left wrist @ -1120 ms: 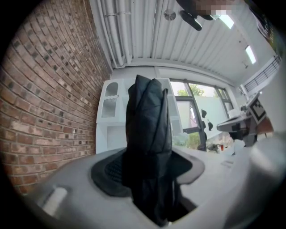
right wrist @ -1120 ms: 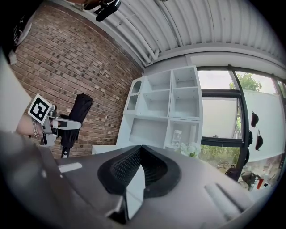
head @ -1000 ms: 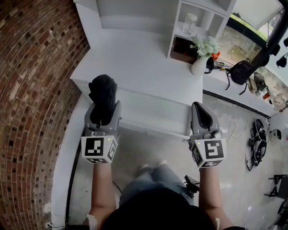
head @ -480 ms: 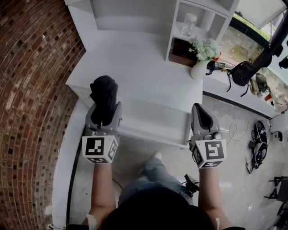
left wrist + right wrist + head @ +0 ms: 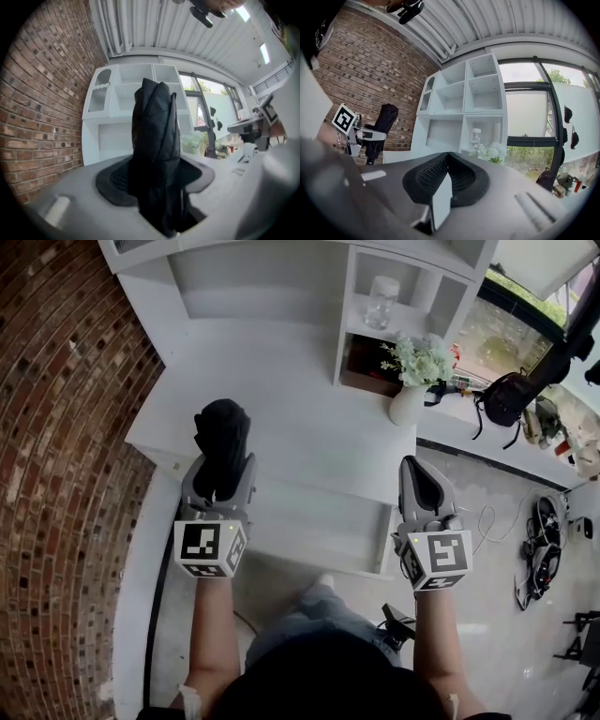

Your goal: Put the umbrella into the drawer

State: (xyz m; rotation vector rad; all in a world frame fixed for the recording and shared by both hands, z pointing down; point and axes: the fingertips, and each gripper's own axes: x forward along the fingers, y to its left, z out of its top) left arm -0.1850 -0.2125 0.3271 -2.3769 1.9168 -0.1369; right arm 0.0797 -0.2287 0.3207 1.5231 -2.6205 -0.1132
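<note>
My left tongs (image 5: 219, 470) grip the folded umbrella (image 5: 222, 430) upright, right tongs (image 5: 419, 480) closed empty, drawer (image 5: 319, 536) low ahead between them.

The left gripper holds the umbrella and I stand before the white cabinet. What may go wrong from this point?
1. The umbrella reaches far beyond the left gripper, which grips only one end; it may tilt or slip.
2. No open drawer shows on the cabinet. The shut right gripper must pull one, and the umbrella may bump the top.
3. The vase near the top's right edge could be knocked.
</note>
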